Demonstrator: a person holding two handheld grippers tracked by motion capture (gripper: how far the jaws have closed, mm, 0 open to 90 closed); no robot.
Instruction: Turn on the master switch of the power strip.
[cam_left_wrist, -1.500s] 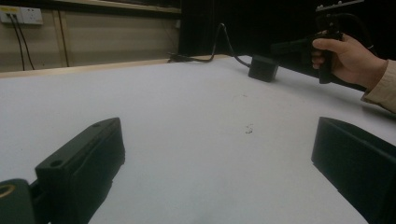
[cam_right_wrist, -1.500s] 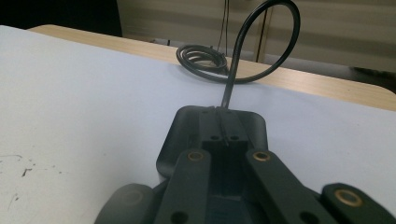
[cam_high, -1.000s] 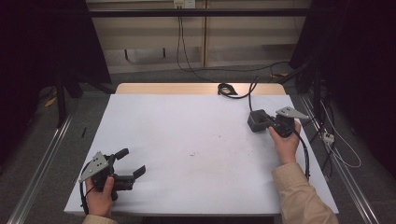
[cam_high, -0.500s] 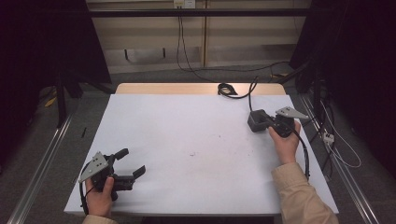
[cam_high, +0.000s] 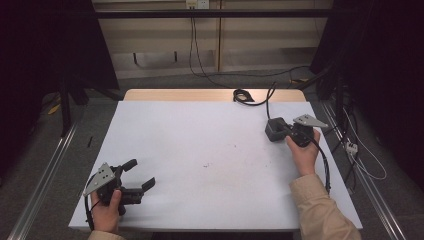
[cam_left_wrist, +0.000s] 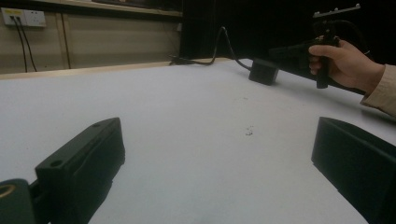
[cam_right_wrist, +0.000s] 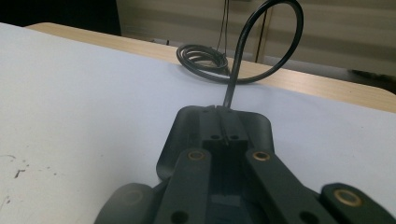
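A black power adapter (cam_high: 275, 130) rests at the right side of the white table (cam_high: 200, 140), its cable (cam_high: 243, 96) coiled at the far edge. My right gripper (cam_high: 284, 131) reaches it from the right. In the right gripper view the jaws are pressed together (cam_right_wrist: 223, 133) over the adapter (cam_right_wrist: 187, 135), right where the cable (cam_right_wrist: 243, 46) leaves it. My left gripper (cam_high: 141, 174) sits near the front left corner, jaws wide apart and holding nothing. The left gripper view looks between its open jaws (cam_left_wrist: 217, 154) across the table to the adapter (cam_left_wrist: 264, 72) and the right hand (cam_left_wrist: 348, 63).
A few small dark specks (cam_high: 206, 165) mark the middle of the table. A wooden strip (cam_high: 175, 95) runs along the far edge. Metal rails (cam_high: 45, 180) flank both sides, and a loose plug and cables (cam_high: 350, 147) lie on the floor at the right.
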